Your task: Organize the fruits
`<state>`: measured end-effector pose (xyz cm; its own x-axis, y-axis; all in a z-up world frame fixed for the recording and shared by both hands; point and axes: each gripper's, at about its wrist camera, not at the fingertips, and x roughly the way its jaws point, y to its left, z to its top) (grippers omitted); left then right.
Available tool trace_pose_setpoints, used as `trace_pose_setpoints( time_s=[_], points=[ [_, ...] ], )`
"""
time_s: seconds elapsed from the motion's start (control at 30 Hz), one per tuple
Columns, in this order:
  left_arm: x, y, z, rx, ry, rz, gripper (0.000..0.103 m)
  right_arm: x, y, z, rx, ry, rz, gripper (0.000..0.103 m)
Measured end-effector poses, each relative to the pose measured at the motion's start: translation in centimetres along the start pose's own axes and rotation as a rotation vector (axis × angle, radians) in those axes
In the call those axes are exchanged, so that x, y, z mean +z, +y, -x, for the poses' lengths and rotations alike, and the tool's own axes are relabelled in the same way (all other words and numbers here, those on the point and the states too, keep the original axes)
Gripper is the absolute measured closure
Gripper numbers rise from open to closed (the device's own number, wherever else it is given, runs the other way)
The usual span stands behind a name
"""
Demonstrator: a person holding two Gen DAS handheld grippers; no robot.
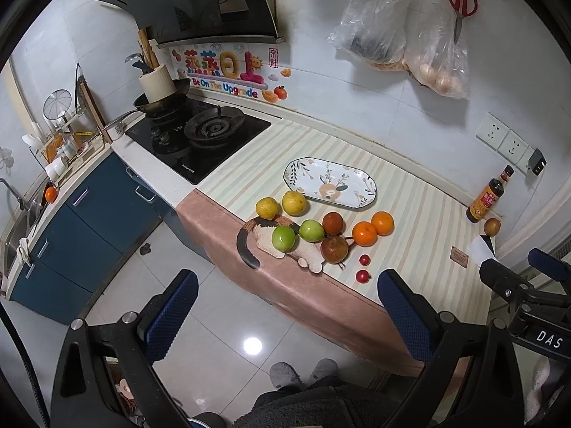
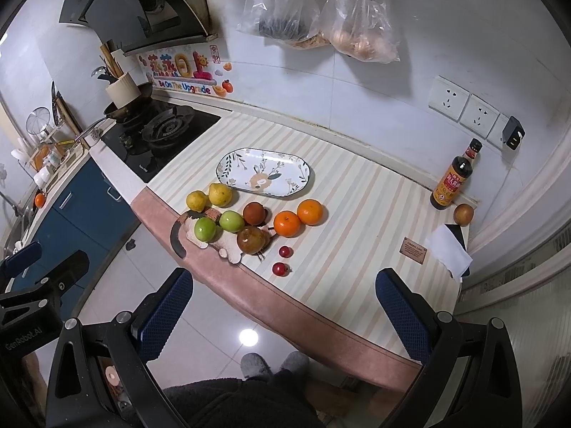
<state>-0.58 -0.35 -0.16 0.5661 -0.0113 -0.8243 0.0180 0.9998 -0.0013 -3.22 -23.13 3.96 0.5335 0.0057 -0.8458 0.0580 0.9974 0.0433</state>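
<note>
An empty oval floral plate [image 1: 330,182] [image 2: 264,172] lies on the striped counter mat. In front of it sit two yellow fruits [image 1: 282,205] [image 2: 208,196], two green apples [image 1: 296,233] [image 2: 218,224], two reddish-brown fruits [image 1: 333,248] [image 2: 251,239], two oranges [image 1: 373,228] [image 2: 299,218] and two small red fruits [image 1: 363,267] [image 2: 282,260]. Some rest on a cat-shaped mat [image 1: 271,246] [image 2: 214,240]. My left gripper [image 1: 289,317] hangs open above the floor, short of the counter edge. My right gripper [image 2: 285,315] is open too, holding nothing.
A gas hob [image 1: 200,135] with a pan stands left of the mat. A sauce bottle [image 2: 453,178], a brown fruit [image 2: 463,214] and white paper [image 2: 449,249] occupy the right end. Bags hang on the wall [image 2: 321,18]. The person's slippers [image 2: 274,362] show below.
</note>
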Motion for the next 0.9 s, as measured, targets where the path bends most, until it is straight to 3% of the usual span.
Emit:
trace_pose_setpoints(
  time_s=[0.9],
  points=[
    [0.2,-0.5,0.4,0.001,-0.002,0.000,0.000,1.0,0.7,-0.5,0.012,0.008,0.011,0.000]
  ],
)
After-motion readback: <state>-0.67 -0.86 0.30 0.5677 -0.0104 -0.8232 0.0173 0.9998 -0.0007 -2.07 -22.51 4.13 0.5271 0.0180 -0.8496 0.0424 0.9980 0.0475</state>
